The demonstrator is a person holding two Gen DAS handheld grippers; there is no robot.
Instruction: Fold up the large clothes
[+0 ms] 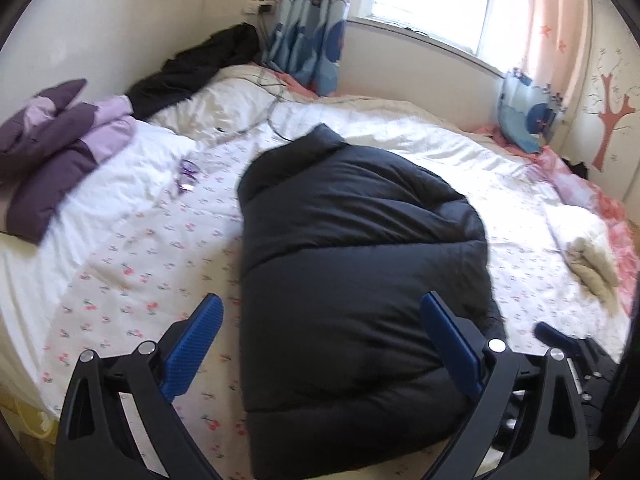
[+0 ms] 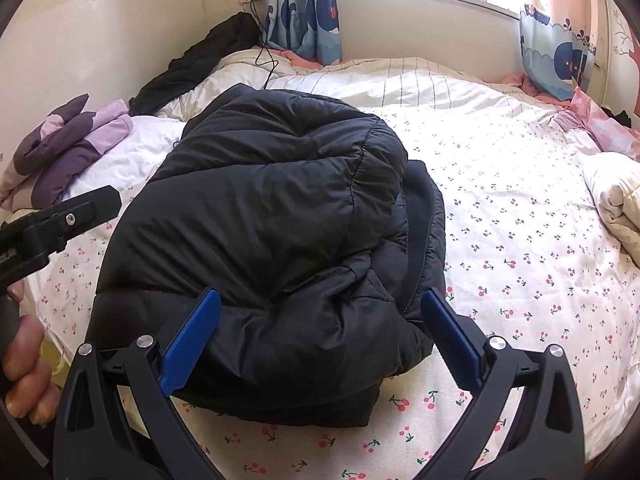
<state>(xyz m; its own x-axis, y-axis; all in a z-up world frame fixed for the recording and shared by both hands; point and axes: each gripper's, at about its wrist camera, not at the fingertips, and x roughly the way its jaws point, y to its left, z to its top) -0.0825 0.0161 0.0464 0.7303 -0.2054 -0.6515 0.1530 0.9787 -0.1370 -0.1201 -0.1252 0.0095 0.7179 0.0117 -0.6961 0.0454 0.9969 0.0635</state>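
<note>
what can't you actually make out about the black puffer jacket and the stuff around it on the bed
- Black puffer jacket: its sleeves and front are folded under, hidden in both views.
- Its near hem: covered by the right gripper in the right wrist view and by the left gripper in the left wrist view.
- Small purple item: motion-blurred in the left wrist view, unidentifiable.
- Dark garment by the wall: too bunched to name.

Folded jacket [image 2: 272, 216] mid-bed [image 2: 520, 240], bundled garment [image 2: 68, 148] to its left, rumpled quilt [image 2: 616, 200] right, curtains [image 2: 304, 12] behind.
</note>
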